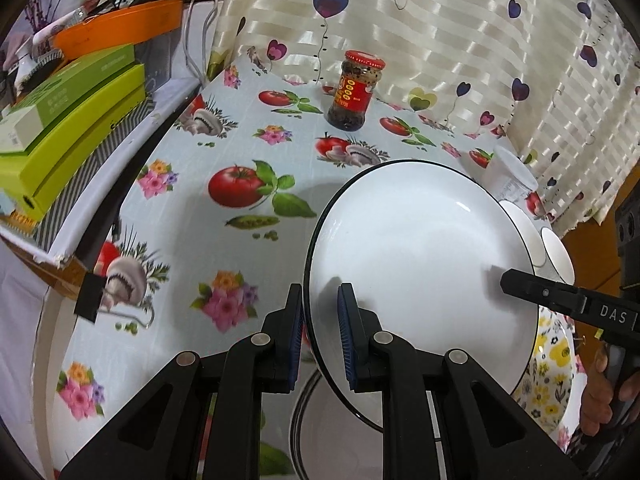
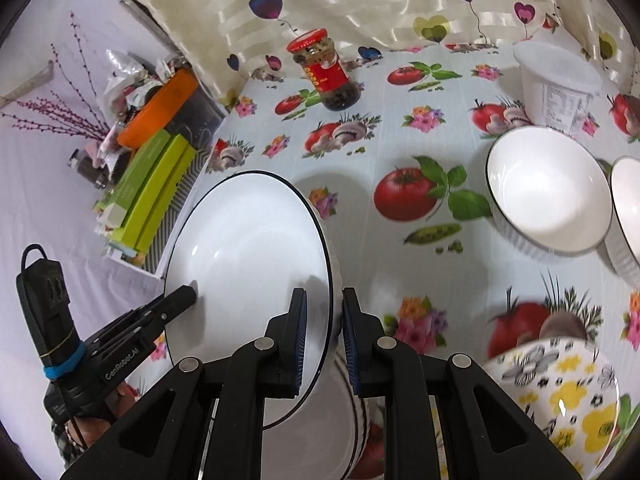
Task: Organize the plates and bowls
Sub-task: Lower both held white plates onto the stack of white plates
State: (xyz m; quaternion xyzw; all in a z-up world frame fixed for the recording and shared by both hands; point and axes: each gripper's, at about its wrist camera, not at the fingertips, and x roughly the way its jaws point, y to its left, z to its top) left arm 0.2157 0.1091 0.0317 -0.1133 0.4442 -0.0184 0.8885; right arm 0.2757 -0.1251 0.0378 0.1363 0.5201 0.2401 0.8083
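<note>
- The left gripper (image 1: 320, 332) is clamping the near-left rim of a large white glazed ceramic plate with a thin dark edge line (image 1: 420, 252), one pad above the rim and one below.
- The right gripper (image 2: 325, 334) is pinching the opposite rim of that plate in the same way, so both tools are closed narrowly on it.
- The plate is hanging tilted above the fruit-and-flower printed tablecloth (image 1: 192, 208), clear of the cloth, directly over another white dish with a dark rim (image 2: 320, 432).
- Relative to the plate, two white ribbed bowls (image 2: 548, 204) are sitting to its right, a yellow-flowered dish (image 2: 560, 396) is lying at its near right, and a red-lidded glass jar (image 1: 354, 92) is standing well beyond it.
- The plate is looking stiff, fairly heavy, glossy and breakable; the glaze is likely making it slippery.
- Opposite rim points are seeming the sound hold, since a single pinch would be letting it swing or slide.
- Lowering it level onto the dish beneath is appearing to be the step in hand; chipping rim against rim is the risk.
</note>
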